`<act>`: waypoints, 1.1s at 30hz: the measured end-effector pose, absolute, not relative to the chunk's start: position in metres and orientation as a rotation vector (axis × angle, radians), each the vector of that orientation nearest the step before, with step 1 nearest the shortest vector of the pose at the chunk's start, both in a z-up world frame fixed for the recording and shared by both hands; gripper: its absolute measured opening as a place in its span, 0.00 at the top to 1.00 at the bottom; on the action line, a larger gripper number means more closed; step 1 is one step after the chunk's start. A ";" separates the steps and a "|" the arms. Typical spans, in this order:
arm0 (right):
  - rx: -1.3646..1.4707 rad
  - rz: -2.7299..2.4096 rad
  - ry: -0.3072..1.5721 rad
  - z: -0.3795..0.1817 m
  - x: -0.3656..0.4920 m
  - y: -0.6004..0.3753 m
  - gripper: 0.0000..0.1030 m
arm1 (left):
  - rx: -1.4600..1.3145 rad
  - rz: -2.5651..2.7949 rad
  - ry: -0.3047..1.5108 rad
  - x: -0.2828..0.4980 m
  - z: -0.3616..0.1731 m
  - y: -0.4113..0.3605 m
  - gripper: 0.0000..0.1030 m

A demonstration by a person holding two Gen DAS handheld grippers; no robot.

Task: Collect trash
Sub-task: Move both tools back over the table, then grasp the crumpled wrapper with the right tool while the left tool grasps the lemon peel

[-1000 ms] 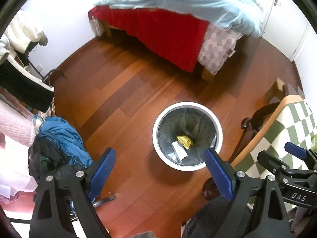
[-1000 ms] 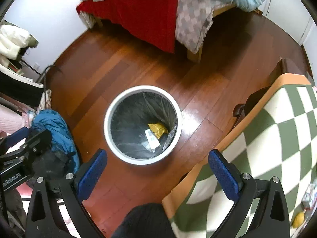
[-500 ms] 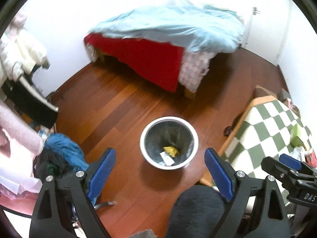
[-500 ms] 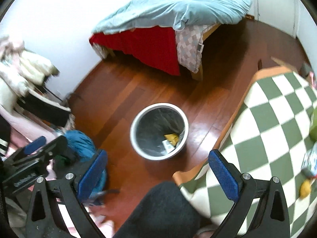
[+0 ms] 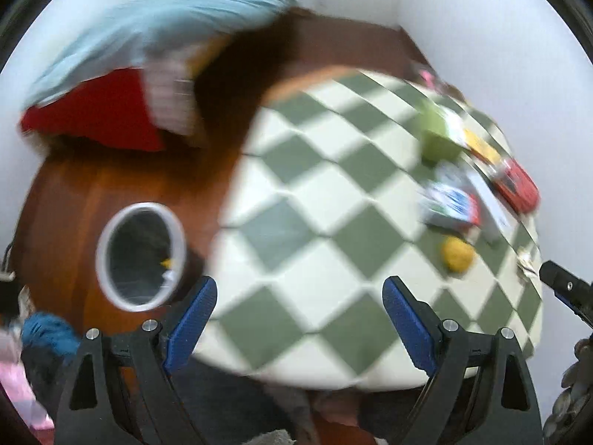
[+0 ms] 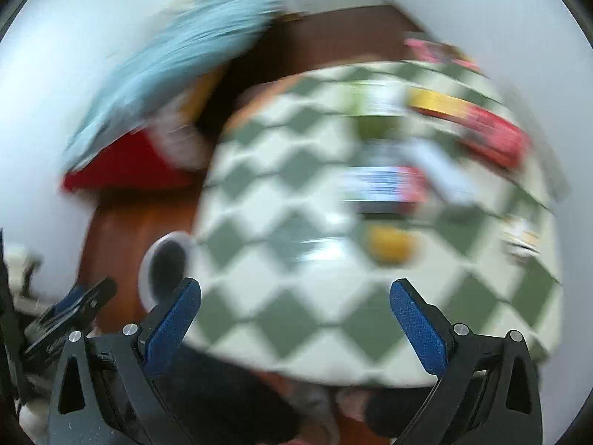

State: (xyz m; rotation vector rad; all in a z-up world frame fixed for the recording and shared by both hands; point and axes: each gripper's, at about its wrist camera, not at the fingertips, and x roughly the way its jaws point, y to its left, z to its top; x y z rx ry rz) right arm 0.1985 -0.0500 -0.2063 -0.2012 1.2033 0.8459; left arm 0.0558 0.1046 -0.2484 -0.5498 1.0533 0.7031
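Note:
Both views are motion-blurred. A white-rimmed trash bin point(image 5: 139, 256) stands on the wood floor left of a table with a green-and-white checked cloth point(image 5: 315, 222); a yellow scrap lies inside it. On the cloth's far right lie a yellow crumpled piece point(image 5: 457, 254), a blue-and-white packet point(image 5: 450, 205), a red packet point(image 5: 519, 185) and a green object point(image 5: 437, 137). My left gripper point(image 5: 296, 319) is open and empty over the cloth's near edge. My right gripper point(image 6: 296, 315) is open and empty above the cloth; the yellow piece point(image 6: 389, 243) and bin point(image 6: 165, 263) show there too.
A bed with a light blue duvet point(image 5: 166, 26) and red sheet point(image 5: 100, 111) stands at the back left. Blue clothing point(image 5: 48, 330) lies on the floor at the lower left. White walls close the room behind the table.
Both grippers have swung up and to the right, away from above the bin. The checked table and its litter now fill the views. Both stay open.

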 end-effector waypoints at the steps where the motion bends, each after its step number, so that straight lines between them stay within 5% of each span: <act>1: -0.183 0.797 1.208 -0.211 0.214 -0.065 0.00 | -0.550 0.663 1.076 0.080 -0.258 0.095 0.11; 14: -0.044 0.453 1.293 -0.292 0.360 -0.193 0.00 | -0.438 0.474 1.208 0.213 -0.326 0.027 0.14; 20: -0.037 0.467 1.289 -0.309 0.377 -0.195 0.03 | -0.398 0.448 1.175 0.222 -0.325 0.014 0.59; 23: -0.049 0.479 1.283 -0.315 0.383 -0.184 0.03 | -0.365 0.456 1.177 0.226 -0.322 0.006 0.68; 27: -0.090 0.480 1.273 -0.324 0.387 -0.168 0.06 | -0.346 0.474 1.169 0.221 -0.321 0.007 0.72; 33: -0.194 0.450 1.235 -0.335 0.385 -0.147 0.28 | -0.309 0.522 1.133 0.215 -0.310 0.018 0.73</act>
